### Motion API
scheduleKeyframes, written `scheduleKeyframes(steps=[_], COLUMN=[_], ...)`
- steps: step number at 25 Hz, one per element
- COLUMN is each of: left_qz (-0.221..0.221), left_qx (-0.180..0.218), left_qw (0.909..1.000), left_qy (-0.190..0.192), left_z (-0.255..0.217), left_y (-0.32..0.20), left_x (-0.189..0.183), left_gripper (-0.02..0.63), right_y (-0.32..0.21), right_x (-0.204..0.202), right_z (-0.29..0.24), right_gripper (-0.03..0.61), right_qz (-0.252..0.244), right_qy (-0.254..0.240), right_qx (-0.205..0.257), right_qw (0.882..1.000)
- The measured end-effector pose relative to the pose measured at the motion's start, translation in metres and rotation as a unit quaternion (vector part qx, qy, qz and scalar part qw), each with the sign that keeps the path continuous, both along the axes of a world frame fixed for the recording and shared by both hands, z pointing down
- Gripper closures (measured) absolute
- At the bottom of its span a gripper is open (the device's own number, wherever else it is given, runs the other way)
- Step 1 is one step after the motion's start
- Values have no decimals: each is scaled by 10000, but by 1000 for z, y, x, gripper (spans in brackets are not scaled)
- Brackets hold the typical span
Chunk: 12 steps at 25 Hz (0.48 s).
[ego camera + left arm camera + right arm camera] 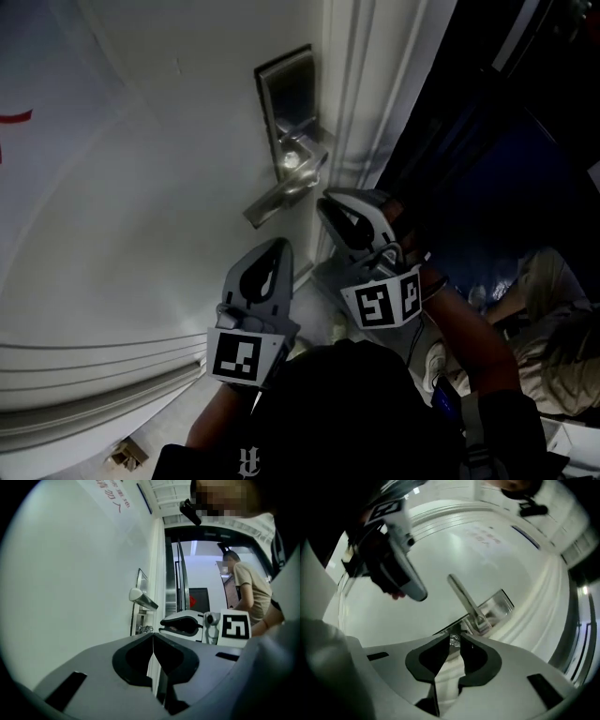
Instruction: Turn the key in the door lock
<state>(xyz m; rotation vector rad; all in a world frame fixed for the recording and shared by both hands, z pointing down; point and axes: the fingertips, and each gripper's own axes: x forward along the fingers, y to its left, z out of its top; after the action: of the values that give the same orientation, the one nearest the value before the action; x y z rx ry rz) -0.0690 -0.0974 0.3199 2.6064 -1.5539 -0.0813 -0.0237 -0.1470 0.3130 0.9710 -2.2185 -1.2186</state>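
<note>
While the right tool (454, 644) reaches in under the silver lever handle (279, 194) of the white door (141, 187), its jaws are drawn in on the small silver key head (453, 640). The key head sits right between their tips, and the wider hollow behind the tips is empty. The key stands in the lock just below the lever, at the lower part of the rectangular brushed-metal lock plate (286, 94). The left gripper view shows it as a small glinting knob (144, 629) beside the right tool's nose.

The left tool (152, 635) hangs lower and apart from the lock. Its jaws are pressed together on nothing and point up along the door face.

The task looks to be at the gripping stage, with the turn itself not yet made. The hold appears to be shallow, taken at the very tips, so the smooth metal head could slip out of the jaws once torque is applied. The tool would then rotate and the key would stay put. The lever sits close above the right tool, so a wide roll of the wrist could knock the tool body against it and push the handle. If the tool is not lined up with the key's axis, twisting could lever the key sideways, binding it in the cylinder or drawing it partly out.
</note>
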Motion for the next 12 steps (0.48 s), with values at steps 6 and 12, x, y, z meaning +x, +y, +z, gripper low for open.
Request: scheduleKeyframes(steps=[6, 12], left_qz=[-26, -72], left_qx=[5, -4], left_qw=[10000, 10000], left_qy=[23, 61], left_z=[1, 3], left_y=[1, 1], left_x=[-5, -10], left_gripper=[606, 605], right_y=[-9, -28], right_x=[-3, -9], right_z=[20, 25], right_gripper=[504, 492], right_qz=[124, 268], right_qy=[1449, 1988], right_qx=[1405, 1967], right_qw=[9794, 9597])
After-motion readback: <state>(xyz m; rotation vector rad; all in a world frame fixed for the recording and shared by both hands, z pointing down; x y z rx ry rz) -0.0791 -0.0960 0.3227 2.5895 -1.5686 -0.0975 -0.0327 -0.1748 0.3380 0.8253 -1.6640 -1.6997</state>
